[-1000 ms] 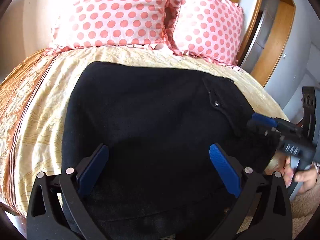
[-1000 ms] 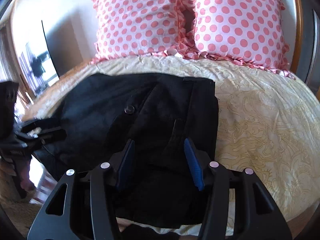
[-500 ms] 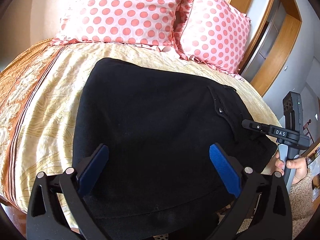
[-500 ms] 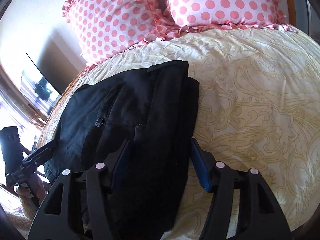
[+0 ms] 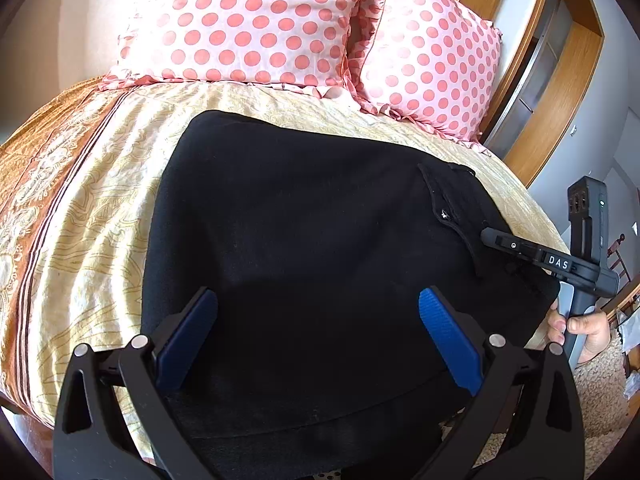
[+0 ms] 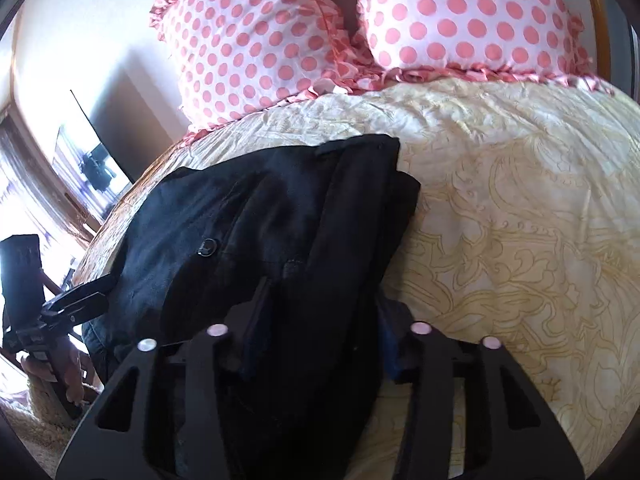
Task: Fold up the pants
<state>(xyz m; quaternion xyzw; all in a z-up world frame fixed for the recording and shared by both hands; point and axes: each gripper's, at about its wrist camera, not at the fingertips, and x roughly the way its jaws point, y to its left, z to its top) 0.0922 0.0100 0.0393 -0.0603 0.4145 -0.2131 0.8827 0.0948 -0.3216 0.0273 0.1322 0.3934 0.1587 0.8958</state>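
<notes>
Black pants (image 5: 312, 248) lie folded on the bed, waistband and button toward the right. My left gripper (image 5: 318, 332) is open wide, its blue pads just above the near part of the pants, holding nothing. My right gripper (image 6: 320, 320) has a thick fold of the pants' waist end (image 6: 312, 240) between its fingers; the blue pads are mostly buried in the cloth. In the left wrist view the right gripper (image 5: 520, 246) reaches onto the right edge of the pants. The left gripper also shows in the right wrist view (image 6: 80, 300) at the pants' left edge.
A cream patterned bedspread (image 5: 100, 200) with an orange border covers the bed. Two pink polka-dot pillows (image 5: 248, 24) (image 5: 432, 60) lean at the head. A wooden headboard frame (image 5: 560, 92) stands at the right. A shaggy rug (image 5: 596, 392) lies beside the bed.
My right gripper has pushed forward and its fingers have drawn in on the waist fold, bunching the cloth. My left gripper has risen and pulled back slightly, still open.
</notes>
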